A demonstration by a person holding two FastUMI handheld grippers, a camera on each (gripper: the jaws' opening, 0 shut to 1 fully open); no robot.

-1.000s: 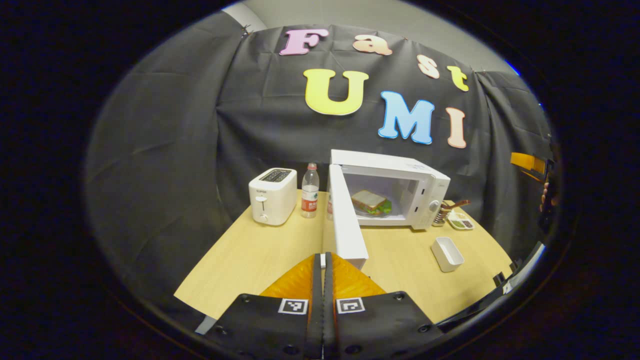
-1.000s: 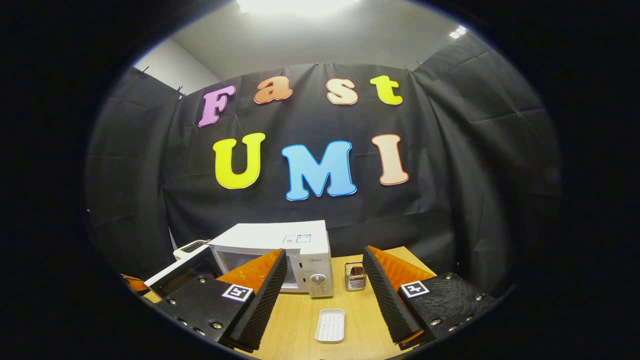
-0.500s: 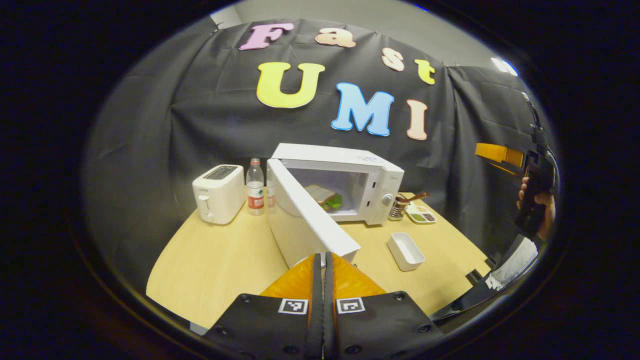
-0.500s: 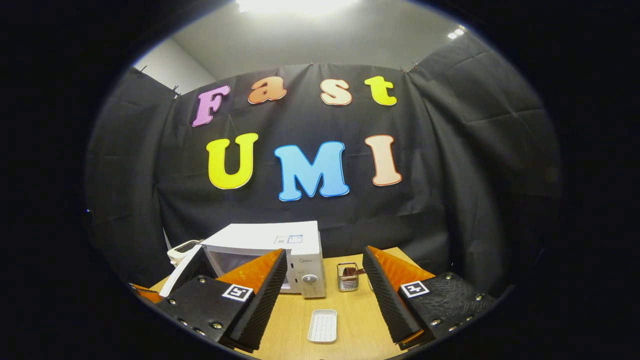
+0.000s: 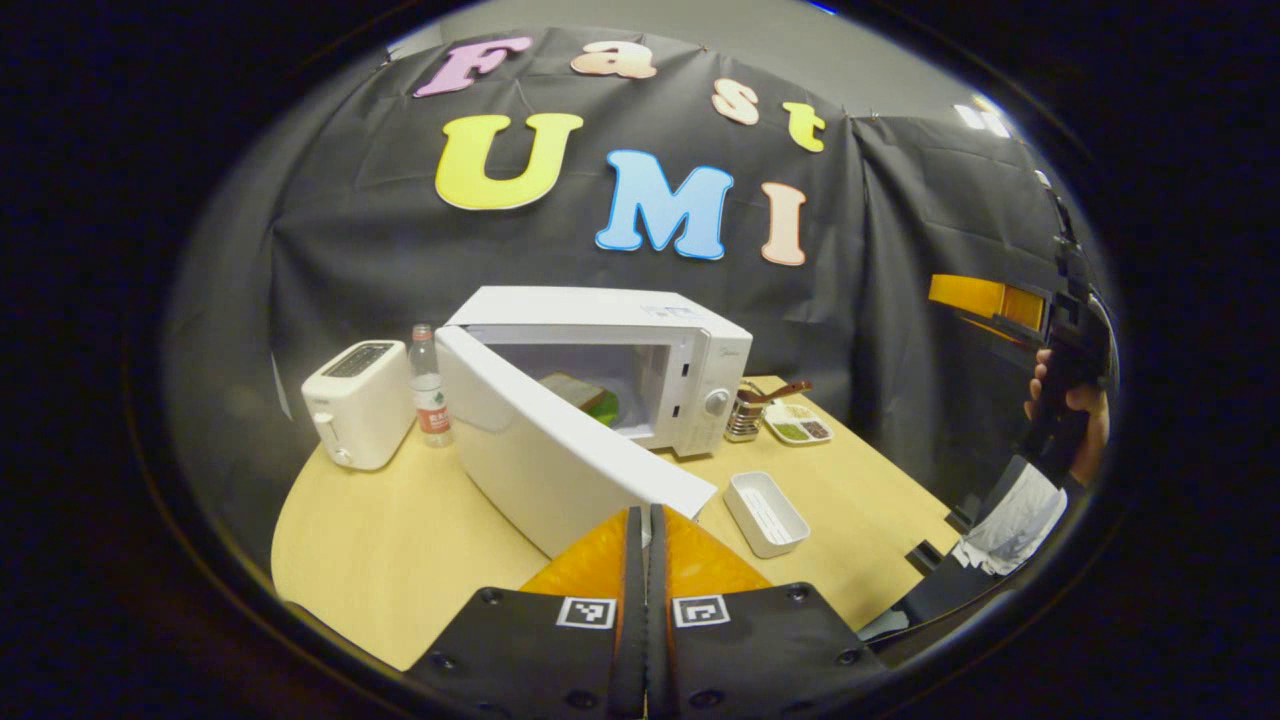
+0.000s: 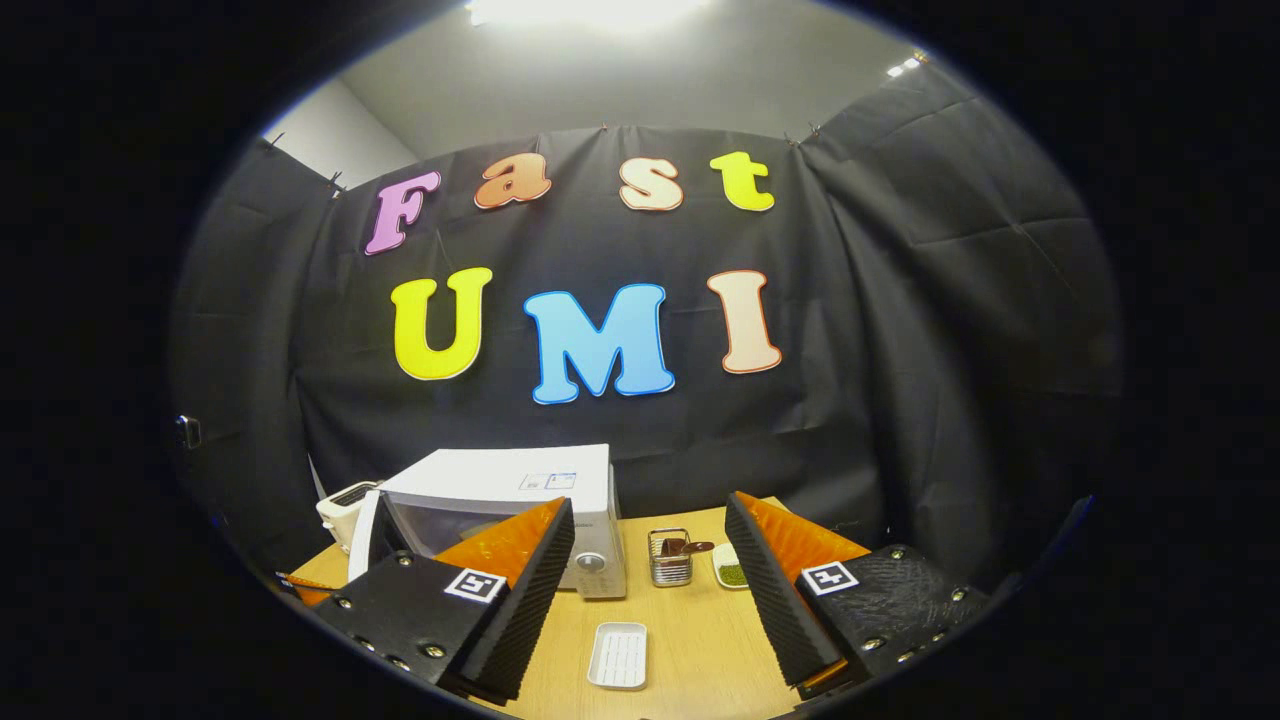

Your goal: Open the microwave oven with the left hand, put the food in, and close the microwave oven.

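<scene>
Where black cloth encloses it, the wooden table [image 5: 400,540] bears a microwave [image 5: 640,340].

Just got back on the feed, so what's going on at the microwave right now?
A person is working with a gripper in each hand. The left gripper, fingers together, sits at the free edge of the microwave door, which stands partly open. A sandwich already lies inside the microwave, so closing the door is what remains. The right gripper is open, holds nothing, and is held above the table near the empty white tray.
</scene>
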